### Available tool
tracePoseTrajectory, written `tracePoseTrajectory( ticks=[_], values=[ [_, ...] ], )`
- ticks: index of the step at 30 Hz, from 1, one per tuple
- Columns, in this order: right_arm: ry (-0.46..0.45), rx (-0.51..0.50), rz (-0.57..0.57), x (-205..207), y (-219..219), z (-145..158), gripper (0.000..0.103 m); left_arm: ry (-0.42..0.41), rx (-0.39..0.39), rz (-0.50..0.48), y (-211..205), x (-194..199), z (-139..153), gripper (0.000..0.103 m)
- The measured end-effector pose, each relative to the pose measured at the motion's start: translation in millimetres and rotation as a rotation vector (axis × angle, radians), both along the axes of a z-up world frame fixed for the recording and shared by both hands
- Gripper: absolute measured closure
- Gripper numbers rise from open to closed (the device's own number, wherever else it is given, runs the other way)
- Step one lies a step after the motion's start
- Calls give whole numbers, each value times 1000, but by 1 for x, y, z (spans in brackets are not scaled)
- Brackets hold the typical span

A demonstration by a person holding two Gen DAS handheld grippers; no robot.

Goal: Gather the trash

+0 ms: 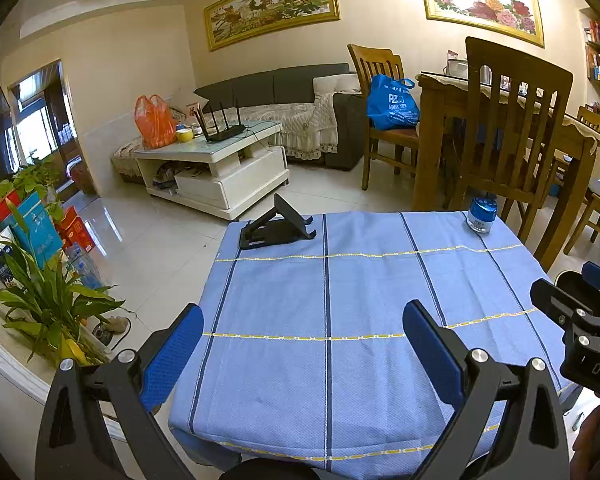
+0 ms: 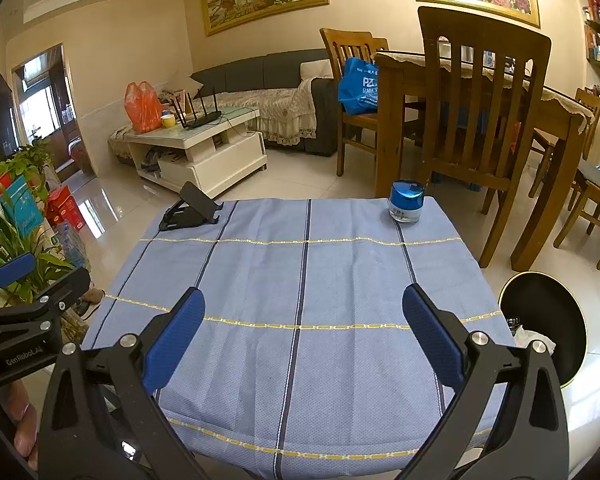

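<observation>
A small table under a blue checked cloth (image 1: pixel 340 300) (image 2: pixel 300 280) is in front of me. A black trash bin (image 2: pixel 548 320) stands on the floor to its right, with crumpled white paper (image 2: pixel 534 338) inside. My left gripper (image 1: pixel 302 344) is open and empty above the near half of the cloth. My right gripper (image 2: pixel 302 332) is open and empty above the cloth too. The right gripper shows at the right edge of the left wrist view (image 1: pixel 580 320); the left gripper shows at the left edge of the right wrist view (image 2: pixel 24 304).
A black folding phone stand (image 1: pixel 274 228) (image 2: pixel 190 208) sits at the cloth's far left corner. A blue-capped jar (image 1: pixel 482 214) (image 2: pixel 406 200) sits at the far right. Wooden chairs (image 2: pixel 476 120) and a dining table stand behind. Potted plants (image 1: pixel 48 300) stand at left.
</observation>
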State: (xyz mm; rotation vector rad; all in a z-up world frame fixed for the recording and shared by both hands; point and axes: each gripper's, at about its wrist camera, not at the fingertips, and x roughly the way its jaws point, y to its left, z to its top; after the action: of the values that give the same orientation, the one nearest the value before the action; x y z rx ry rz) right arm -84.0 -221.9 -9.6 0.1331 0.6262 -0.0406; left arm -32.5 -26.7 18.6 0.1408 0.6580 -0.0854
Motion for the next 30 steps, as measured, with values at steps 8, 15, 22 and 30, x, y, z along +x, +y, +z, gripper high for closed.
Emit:
tracePoseTrajectory(
  ticks=[8, 15, 22, 30],
  values=[
    [2, 0, -3, 0, -1, 1, 5, 1, 0, -1, 0, 0, 0, 7],
    [7, -2, -2, 1, 1, -1, 5, 3, 0, -3, 0, 1, -1, 7],
    [18, 1, -4, 1, 2, -5, 5, 56, -32, -41, 3, 7, -10, 7],
    [20, 5, -3, 3, 2, -8, 5, 58, -31, -24, 5, 12, -11, 7]
  ],
)
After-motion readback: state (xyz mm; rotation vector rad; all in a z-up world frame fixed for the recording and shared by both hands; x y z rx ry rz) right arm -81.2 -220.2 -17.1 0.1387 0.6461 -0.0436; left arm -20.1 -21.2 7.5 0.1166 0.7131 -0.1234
